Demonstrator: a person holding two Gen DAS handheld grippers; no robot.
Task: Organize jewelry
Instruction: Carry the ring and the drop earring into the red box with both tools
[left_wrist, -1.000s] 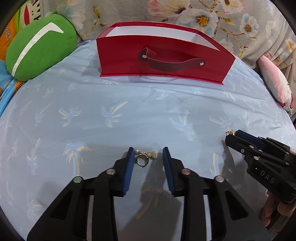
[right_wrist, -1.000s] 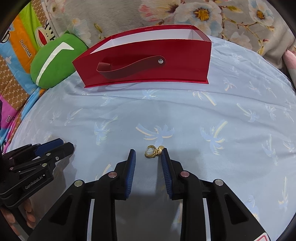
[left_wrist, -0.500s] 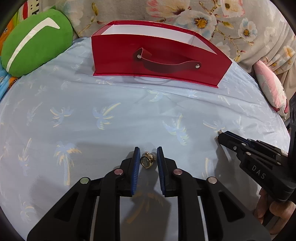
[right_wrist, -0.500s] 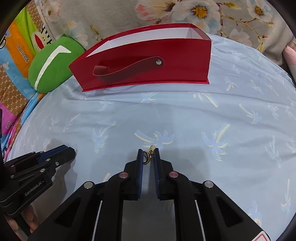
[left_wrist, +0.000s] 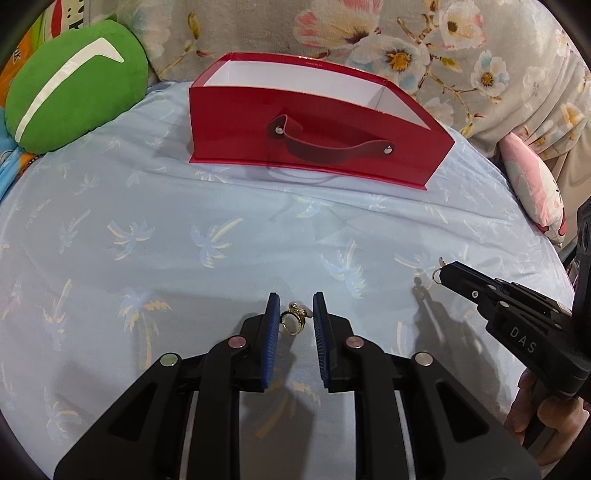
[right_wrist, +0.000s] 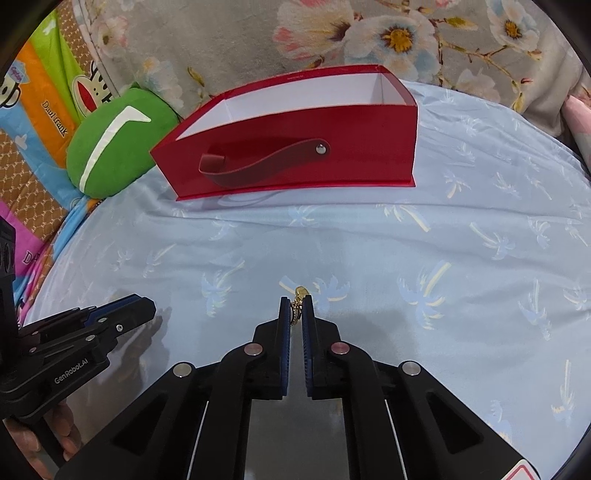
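A gold ring (left_wrist: 293, 320) with pearls sits between the blue pads of my left gripper (left_wrist: 294, 314), pinched and lifted above the blue palm-print sheet (left_wrist: 221, 240). My right gripper (right_wrist: 295, 308) is shut on a small gold pendant (right_wrist: 298, 300), whose clasp pokes out past the tips; it also shows in the left wrist view (left_wrist: 439, 273). A red open-top box (left_wrist: 306, 147) with a strap handle stands at the back; it also shows in the right wrist view (right_wrist: 291, 147).
A green cushion (left_wrist: 74, 85) lies at the back left of the box. A floral fabric (left_wrist: 406, 44) rises behind the box. A pink plush (left_wrist: 535, 192) lies at the right edge.
Both grippers closed on their jewelry and have lifted it off the sheet, moving toward the red box, which looms larger now.
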